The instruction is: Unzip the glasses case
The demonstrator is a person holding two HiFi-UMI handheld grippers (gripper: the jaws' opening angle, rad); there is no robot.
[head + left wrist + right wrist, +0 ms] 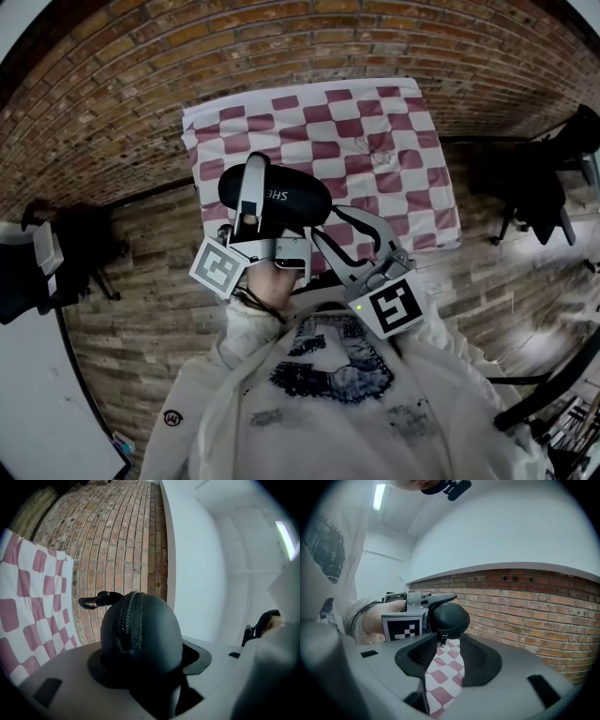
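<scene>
Person: white sweatshirt (pixel 328 412) with a dark print on the chest, at the bottom of the head view.
Left hand (pixel 377 616): wrapped round the handle of the left gripper, sleeve pulled to the wrist.
Left gripper (pixel 251 187): clamped on the glasses case, one jaw lying along its top; it holds the case up, clear of the surface.
Right gripper (pixel 448 638): jaws apart, their tips at the near end of the case, one on each side of the zipper pull; I cannot tell whether either pad touches it.
Glasses case (pixel 281 195): black, rounded, in the air above the near edge of the cloth, between the two grippers.
Zipper (pixel 129 616): runs up the middle of the case and looks closed along what shows (seen from the left gripper view).
Zipper pull (pixel 443 639): hangs down from the end of the case facing the right gripper.
Clip (pixel 91 602): black, sticking out from the far end of the case.
Surface: covered by a pink-and-white checked cloth (pixel 375 141).
Floor (pixel 112 103): brick pattern.
Chairs: one dark chair (pixel 66 248) at the left, another (pixel 544 178) at the right.
</scene>
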